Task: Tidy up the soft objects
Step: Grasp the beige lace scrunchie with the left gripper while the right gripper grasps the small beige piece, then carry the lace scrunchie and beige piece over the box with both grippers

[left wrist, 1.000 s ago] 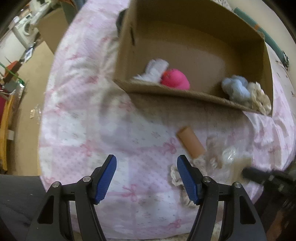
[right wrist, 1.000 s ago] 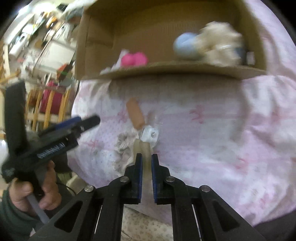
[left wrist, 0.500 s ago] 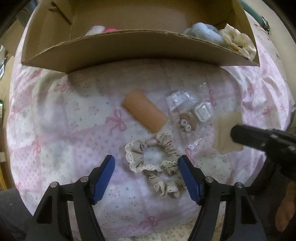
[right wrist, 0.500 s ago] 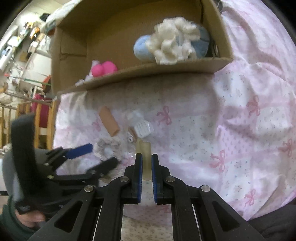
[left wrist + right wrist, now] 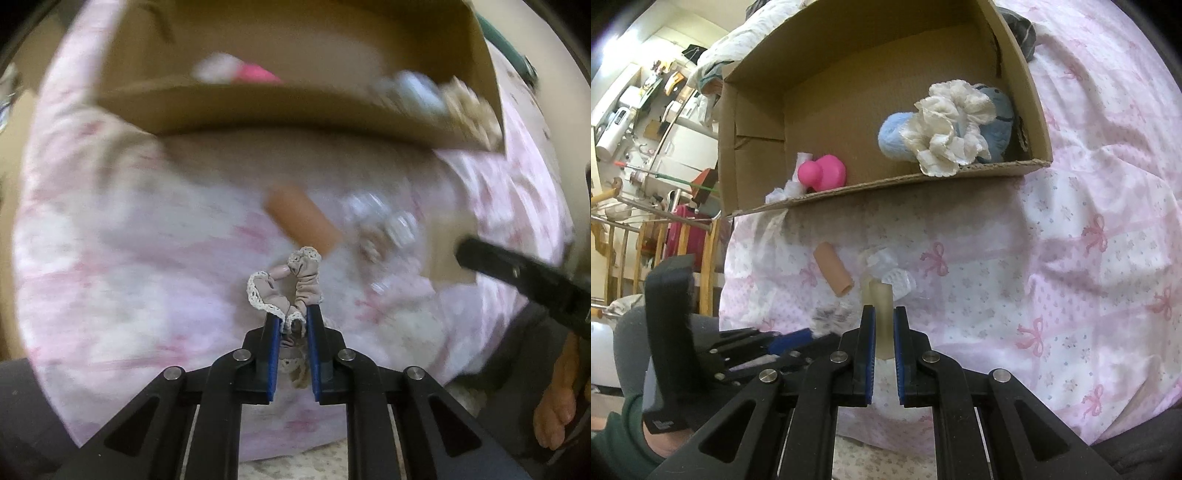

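Your left gripper is closing its jaws on the lacy beige scrunchie, which lies on the pink bed cover just at 6 o'clock from the tan tube. Your right gripper is squeezed tight on a pale yellow soft piece. The cardboard box at 12 o'clock holds a pink toy, a blue plush and a cream scrunchie.

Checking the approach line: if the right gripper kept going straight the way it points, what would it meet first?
Probably the clear packet on the pink bedspread, just beyond the yellowish piece that the right gripper holds; depth is unclear.
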{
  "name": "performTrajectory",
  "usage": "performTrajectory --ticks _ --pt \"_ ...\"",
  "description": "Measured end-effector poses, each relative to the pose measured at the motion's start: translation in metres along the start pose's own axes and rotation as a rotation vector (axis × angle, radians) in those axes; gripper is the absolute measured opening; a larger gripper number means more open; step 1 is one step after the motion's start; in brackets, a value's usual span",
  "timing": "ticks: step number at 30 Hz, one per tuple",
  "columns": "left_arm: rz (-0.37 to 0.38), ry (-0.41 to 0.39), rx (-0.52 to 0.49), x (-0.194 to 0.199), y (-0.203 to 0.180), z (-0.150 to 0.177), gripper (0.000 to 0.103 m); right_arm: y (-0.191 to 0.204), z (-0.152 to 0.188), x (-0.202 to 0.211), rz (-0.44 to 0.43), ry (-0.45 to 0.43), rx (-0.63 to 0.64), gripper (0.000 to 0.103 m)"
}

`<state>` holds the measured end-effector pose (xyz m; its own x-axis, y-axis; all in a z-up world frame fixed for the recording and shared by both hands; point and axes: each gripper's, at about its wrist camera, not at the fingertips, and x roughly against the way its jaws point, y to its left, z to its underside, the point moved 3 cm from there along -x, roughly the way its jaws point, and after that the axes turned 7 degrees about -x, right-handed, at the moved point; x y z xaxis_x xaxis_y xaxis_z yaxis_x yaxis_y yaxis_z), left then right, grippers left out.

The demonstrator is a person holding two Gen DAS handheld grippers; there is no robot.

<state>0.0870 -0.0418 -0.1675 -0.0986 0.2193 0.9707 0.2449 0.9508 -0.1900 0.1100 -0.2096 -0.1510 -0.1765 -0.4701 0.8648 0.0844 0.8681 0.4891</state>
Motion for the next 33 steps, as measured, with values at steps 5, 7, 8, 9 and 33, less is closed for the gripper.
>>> performTrajectory --ticks 5,7,8,9,33 --pt "-0.055 -0.084 0.09 0.026 0.024 0.0 0.013 0.005 0.001 0.003 -0.019 -0.015 0.007 0.011" --pt "-0.073 -0.098 0.12 0.031 0.036 -0.004 0.013 0.007 0.002 0.003 -0.016 -0.016 0.017 0.011" --pt "-0.078 -0.1 0.127 0.033 0.041 -0.004 0.013 0.008 0.003 0.001 -0.012 -0.014 0.025 0.011" --pt "-0.087 -0.105 0.134 0.035 0.044 -0.003 0.013 0.01 0.003 0.0 -0.009 -0.01 0.032 0.011" --pt "-0.282 -0.4 0.155 0.096 0.042 -0.007 0.013 0.047 0.002 0.053 -0.192 -0.237 0.167 0.011"
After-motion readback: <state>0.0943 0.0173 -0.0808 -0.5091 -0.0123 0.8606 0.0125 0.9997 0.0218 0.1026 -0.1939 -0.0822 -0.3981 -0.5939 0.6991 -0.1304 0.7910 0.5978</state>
